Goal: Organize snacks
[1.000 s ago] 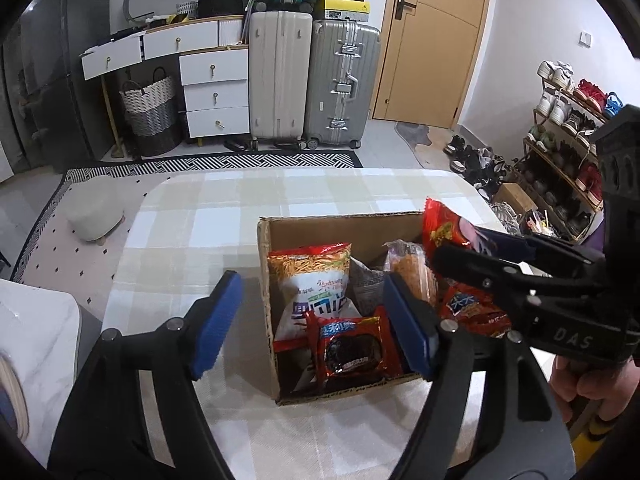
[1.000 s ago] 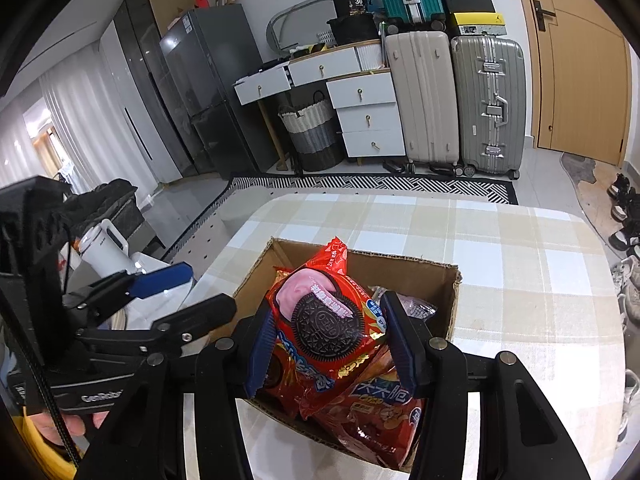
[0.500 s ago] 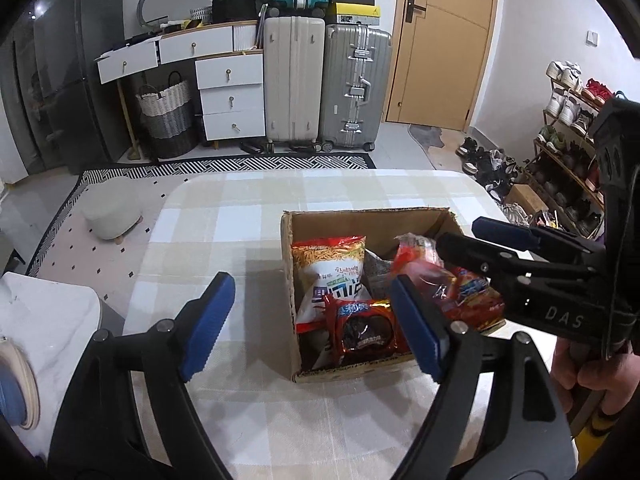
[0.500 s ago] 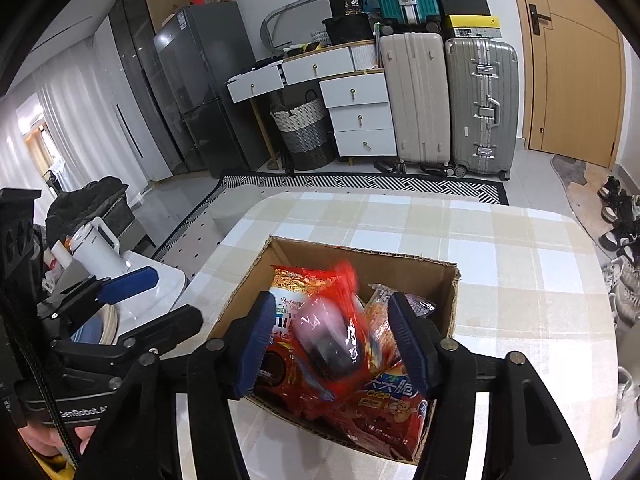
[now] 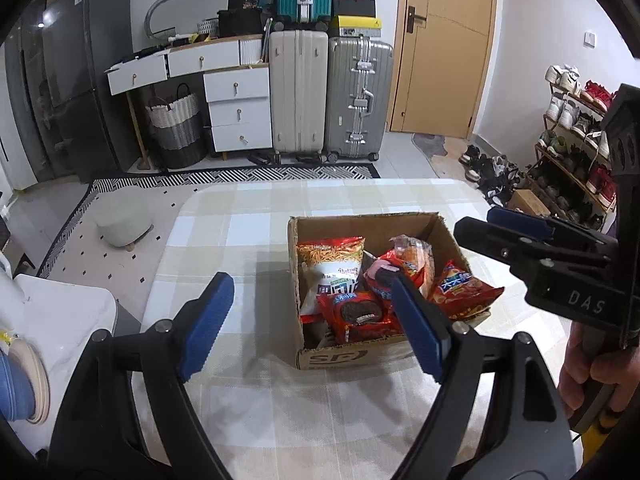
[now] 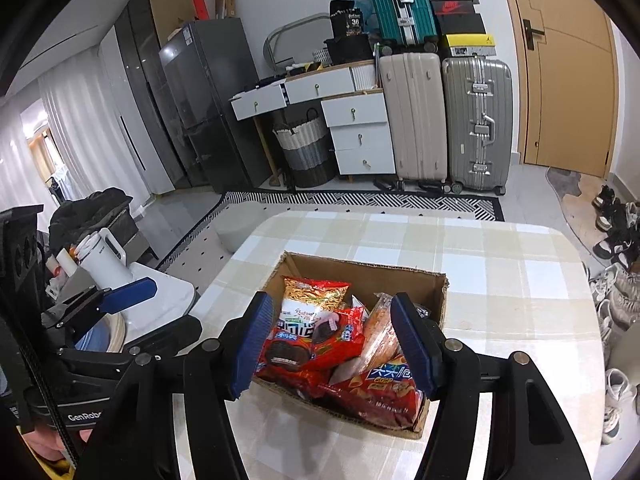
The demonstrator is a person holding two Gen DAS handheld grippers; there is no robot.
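An open cardboard box (image 5: pixel 340 358) stands on the checked tablecloth and holds several snack packets. Among them are a noodle snack bag (image 5: pixel 332 264), a red cookie packet (image 5: pixel 360 314) at the front, a second cookie packet (image 6: pixel 336 334) lying on top, and a red chips bag (image 5: pixel 464 292) hanging over the right rim. My left gripper (image 5: pixel 312 324) hovers open on the near side of the box, nothing between its blue pads. My right gripper (image 6: pixel 334 344) is open above the box (image 6: pixel 436 292) and holds nothing. Each gripper shows in the other's view: the right gripper (image 5: pixel 492 226), the left gripper (image 6: pixel 160 312).
The table (image 5: pixel 320 208) carries only the box. A white side table with a kettle (image 6: pixel 100 256) stands at its left, a round stool (image 5: pixel 124 224) on the rug beyond. Suitcases (image 5: pixel 296 92), drawers and a shoe rack (image 5: pixel 572 152) line the walls. A hand (image 5: pixel 580 368) grips the right handle.
The right gripper let go of the red cookie packet, which dropped into the box. Both grippers drew back and up from the box, and the left jaws widened.
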